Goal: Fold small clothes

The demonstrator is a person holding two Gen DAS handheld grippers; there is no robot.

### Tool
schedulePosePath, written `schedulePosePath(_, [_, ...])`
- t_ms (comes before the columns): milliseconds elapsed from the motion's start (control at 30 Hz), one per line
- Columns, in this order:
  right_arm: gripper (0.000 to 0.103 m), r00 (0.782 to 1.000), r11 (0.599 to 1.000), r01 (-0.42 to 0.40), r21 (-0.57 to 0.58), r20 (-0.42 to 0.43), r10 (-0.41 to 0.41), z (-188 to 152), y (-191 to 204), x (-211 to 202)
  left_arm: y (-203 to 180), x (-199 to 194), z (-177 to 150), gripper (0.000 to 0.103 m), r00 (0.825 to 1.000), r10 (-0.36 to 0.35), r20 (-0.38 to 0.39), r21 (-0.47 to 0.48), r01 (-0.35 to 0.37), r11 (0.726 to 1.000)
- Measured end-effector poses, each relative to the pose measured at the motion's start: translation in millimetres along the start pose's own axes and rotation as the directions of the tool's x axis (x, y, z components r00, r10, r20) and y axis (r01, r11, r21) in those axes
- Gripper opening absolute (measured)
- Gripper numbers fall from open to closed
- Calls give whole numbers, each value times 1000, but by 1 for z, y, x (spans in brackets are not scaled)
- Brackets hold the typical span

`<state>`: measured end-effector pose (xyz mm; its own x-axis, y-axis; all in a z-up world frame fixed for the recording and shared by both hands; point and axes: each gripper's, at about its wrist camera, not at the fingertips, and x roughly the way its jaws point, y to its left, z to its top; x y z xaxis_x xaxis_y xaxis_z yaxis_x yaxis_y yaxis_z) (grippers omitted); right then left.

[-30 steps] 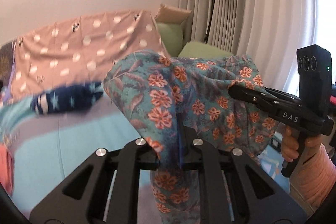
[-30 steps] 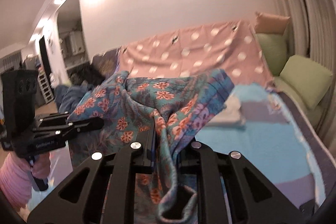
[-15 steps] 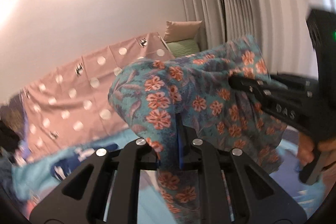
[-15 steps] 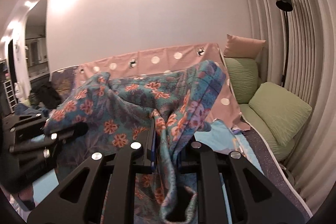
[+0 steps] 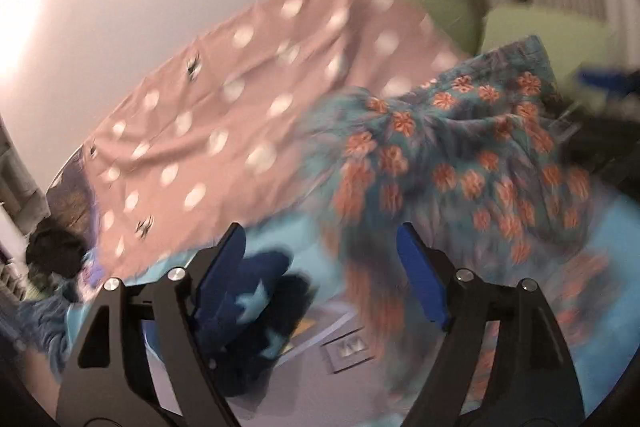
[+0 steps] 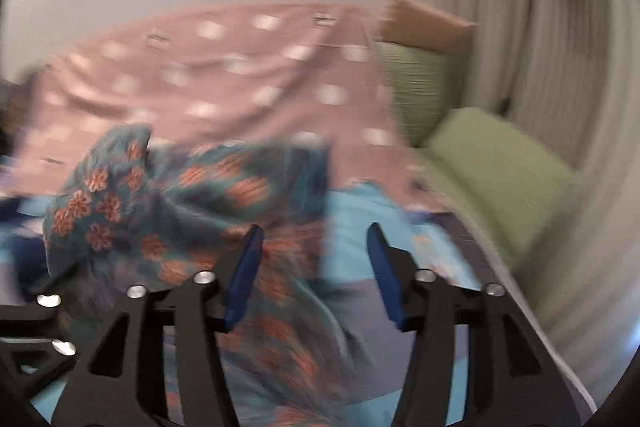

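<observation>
My 2 grippers are opening — left gripper [image 5: 320,267] and right gripper [image 6: 312,267] both released, the teal floral garment [image 5: 460,163] loose over the bed [image 6: 352,227], pinched by neither.

A: Where is there room ahead of the left gripper [image 5: 320,267]?

B: Little. The floral garment [image 5: 460,163] fills twelve to three o'clock, and a navy star-print garment [image 5: 256,303] lies at nine, between the opening jaws.

A: And the right gripper [image 6: 316,263]?

B: Bare blue bed cover [image 6: 352,219] at twelve; green pillows [image 6: 500,163] block two o'clock, the floral cloth ten.
</observation>
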<state>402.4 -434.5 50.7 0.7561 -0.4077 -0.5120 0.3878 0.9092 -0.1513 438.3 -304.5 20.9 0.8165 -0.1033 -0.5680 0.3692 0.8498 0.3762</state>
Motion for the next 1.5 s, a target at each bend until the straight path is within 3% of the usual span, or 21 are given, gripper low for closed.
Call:
schedulePosePath(100, [58,998,1000,-13,13,-57,14,-38,-6,21,5,28,-43,80,995,-62,-74,-41,59,997])
schedulePosePath(267, [66,992,996,-79,42,-97,83,-95,-24,3,30,22,-82,83,985,-172,-33,-232,159,960])
schedulePosePath(333, [68,989,994,-99,48,-108,103,-114,-27,-16,33,13,-87,83,984,-176,-30,-250,163,954])
schedulePosePath(533, [69,963,973,-209,93,-152,221,-160,-40,-88,32,-64,-126,89,969,-246,-13,-276,233,933])
schedulePosePath(633, [76,960,970,-230,72,-149,239,-176,-36,-131,28,-112,-149,93,943,-332,-6,-313,314,896])
schedulePosePath(733, [80,960,968,-245,60,-123,250,-188,-33,-178,25,-162,-169,97,929,-369,39,-348,359,866])
schedulePosePath(867, [89,961,962,-258,91,-74,265,-201,-37,-231,14,-220,-187,101,933,-344,103,-303,359,883])
schedulePosePath(933, [90,958,957,-271,99,-66,279,-210,-37,-260,11,-249,-197,101,945,-304,124,-283,327,902])
schedulePosePath(1167, [94,969,964,-239,119,-26,244,-223,-40,-333,10,-330,-226,101,960,-223,167,-272,262,926])
schedulePosePath(1367, [94,973,964,-227,136,1,229,-228,-40,-376,19,-377,-251,101,953,-214,213,-298,272,915])
schedulePosePath(1500, [94,977,969,-215,125,23,213,-230,-34,-401,23,-401,-265,101,954,-176,243,-286,244,927])
